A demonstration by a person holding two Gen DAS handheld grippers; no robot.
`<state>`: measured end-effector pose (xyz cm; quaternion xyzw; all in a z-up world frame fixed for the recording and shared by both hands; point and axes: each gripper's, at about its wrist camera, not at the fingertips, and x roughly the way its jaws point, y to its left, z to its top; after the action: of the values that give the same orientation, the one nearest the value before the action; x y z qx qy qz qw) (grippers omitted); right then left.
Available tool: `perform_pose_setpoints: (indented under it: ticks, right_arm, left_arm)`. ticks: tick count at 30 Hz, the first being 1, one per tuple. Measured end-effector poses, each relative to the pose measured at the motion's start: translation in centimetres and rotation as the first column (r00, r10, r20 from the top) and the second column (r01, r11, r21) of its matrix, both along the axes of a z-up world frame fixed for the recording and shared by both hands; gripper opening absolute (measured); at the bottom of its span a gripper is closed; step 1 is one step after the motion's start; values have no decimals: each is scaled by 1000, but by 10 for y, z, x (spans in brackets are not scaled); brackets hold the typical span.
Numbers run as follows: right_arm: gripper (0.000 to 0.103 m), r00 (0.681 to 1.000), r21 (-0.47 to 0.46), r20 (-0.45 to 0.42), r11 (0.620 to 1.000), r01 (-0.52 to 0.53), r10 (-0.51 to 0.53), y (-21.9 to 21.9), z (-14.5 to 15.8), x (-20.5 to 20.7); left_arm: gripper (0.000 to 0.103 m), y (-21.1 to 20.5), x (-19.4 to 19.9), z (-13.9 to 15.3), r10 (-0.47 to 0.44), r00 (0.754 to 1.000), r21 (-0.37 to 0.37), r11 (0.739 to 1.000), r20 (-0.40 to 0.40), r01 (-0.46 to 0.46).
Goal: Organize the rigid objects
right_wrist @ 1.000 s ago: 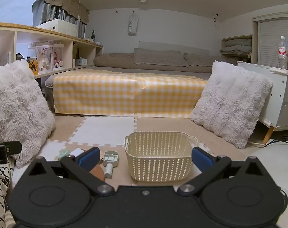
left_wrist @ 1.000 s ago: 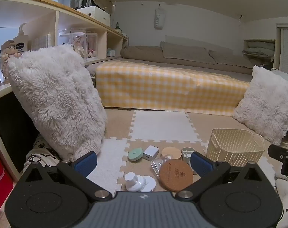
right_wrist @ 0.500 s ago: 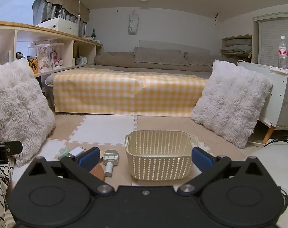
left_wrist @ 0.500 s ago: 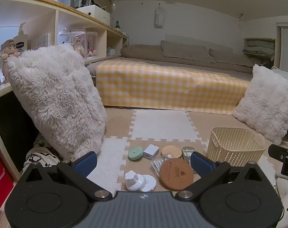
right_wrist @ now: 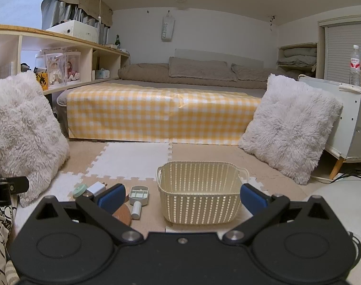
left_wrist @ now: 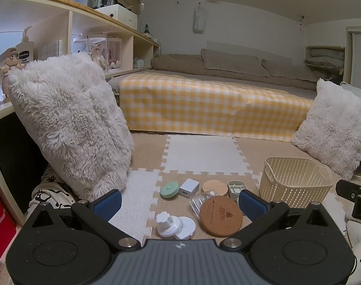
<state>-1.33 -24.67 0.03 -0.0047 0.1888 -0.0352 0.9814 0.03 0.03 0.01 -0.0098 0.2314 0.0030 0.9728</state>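
Small rigid objects lie on the foam floor mat: a cork coaster (left_wrist: 221,212) leaning on a clear plastic container (left_wrist: 199,201), a white knobbed piece (left_wrist: 167,223) on a white disc (left_wrist: 186,225), a green round case (left_wrist: 169,190), a white charger (left_wrist: 189,187), a tan disc (left_wrist: 215,187) and a grey tray (left_wrist: 236,188). A cream basket (left_wrist: 297,181) stands to their right. My left gripper (left_wrist: 179,204) is open and empty above the objects. My right gripper (right_wrist: 181,194) is open and empty, just in front of the basket (right_wrist: 199,192). The grey tray (right_wrist: 139,193) and a white tube (right_wrist: 136,210) lie left of it.
A fluffy white pillow (left_wrist: 71,128) leans on the shelf unit at the left. A second pillow (right_wrist: 290,128) leans against a white cabinet (right_wrist: 347,123) at the right. A yellow checked bed (right_wrist: 161,114) runs across the back. Patterned cloth (left_wrist: 49,194) lies near the left gripper.
Both views have shifted only slightly; the objects sit a little lower in the left wrist view. Both grippers stay open and empty.
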Motion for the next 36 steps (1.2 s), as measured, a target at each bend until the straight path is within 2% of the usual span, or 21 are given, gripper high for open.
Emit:
perform_pose_setpoints:
  ticks: [36]
  right_arm:
    - [103,1000,-8,-13,1000,0,0,3,-5,3]
  left_arm:
    - [103,0,1,0,-1,1000,0,1000,-7,1]
